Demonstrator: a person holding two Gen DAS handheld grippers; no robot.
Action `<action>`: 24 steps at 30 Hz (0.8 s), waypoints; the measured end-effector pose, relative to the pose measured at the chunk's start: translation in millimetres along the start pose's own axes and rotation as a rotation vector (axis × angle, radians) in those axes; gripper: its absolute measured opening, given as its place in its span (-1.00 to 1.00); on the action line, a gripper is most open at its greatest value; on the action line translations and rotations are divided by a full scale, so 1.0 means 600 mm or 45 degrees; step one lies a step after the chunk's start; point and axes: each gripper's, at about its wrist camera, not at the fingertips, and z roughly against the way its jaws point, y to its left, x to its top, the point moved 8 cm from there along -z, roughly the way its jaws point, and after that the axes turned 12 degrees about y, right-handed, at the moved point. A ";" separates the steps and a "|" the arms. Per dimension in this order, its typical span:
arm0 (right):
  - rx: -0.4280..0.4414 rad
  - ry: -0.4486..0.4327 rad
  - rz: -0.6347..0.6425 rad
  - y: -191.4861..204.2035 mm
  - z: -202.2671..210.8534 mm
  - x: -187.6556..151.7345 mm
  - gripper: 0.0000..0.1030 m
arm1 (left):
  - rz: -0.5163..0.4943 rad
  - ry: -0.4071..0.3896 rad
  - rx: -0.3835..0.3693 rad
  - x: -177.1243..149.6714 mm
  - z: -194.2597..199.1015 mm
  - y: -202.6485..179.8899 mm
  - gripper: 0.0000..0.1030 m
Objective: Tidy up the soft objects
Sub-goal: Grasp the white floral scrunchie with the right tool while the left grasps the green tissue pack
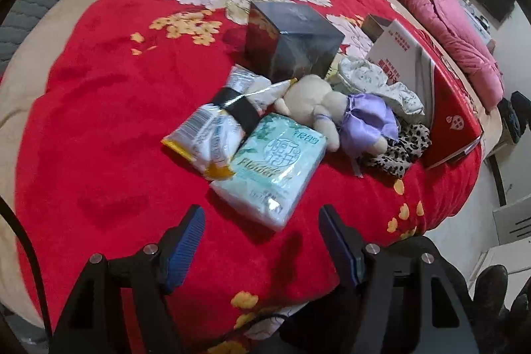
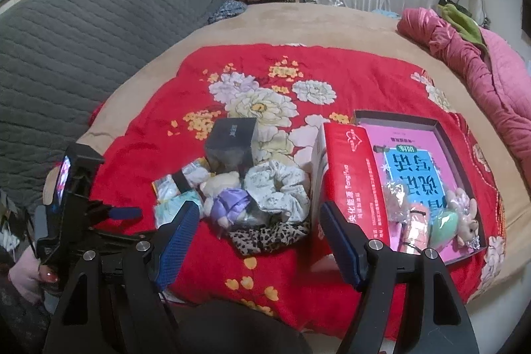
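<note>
**Inspector:** Bedding first: red floral blanket (image 1: 109, 128) spread over a bed. Items, left to right?

**Assistant:** White-and-yellow packet (image 1: 212, 135) with a black band, then a pale green tissue pack (image 1: 275, 168) touching it. A dark box (image 1: 295, 42) stands behind them. A plush toy in a purple dress (image 1: 335, 111) lies beside the tissue pack, next a white floral scrunchie (image 1: 381, 82), with leopard-print fabric (image 1: 398, 151) in front of it. Furthest right, an open red box (image 2: 351, 188).

**Inspector:** Grippers?

**Assistant:** Left gripper (image 1: 262, 241) is spread, empty, just short of the tissue pack. Right gripper (image 2: 259, 238) is spread, empty, near the leopard-print fabric.
</note>
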 end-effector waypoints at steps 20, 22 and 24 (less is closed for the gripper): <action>-0.355 0.262 0.369 -0.004 -0.178 0.016 0.48 | -0.054 0.034 -0.125 0.028 -0.025 -0.040 0.36; -0.374 0.266 0.407 -0.005 -0.186 0.022 0.46 | -0.041 0.028 -0.150 0.030 -0.023 -0.036 0.36; -0.415 0.282 0.473 0.000 -0.198 0.026 0.46 | -0.050 0.020 -0.165 0.033 -0.021 -0.035 0.36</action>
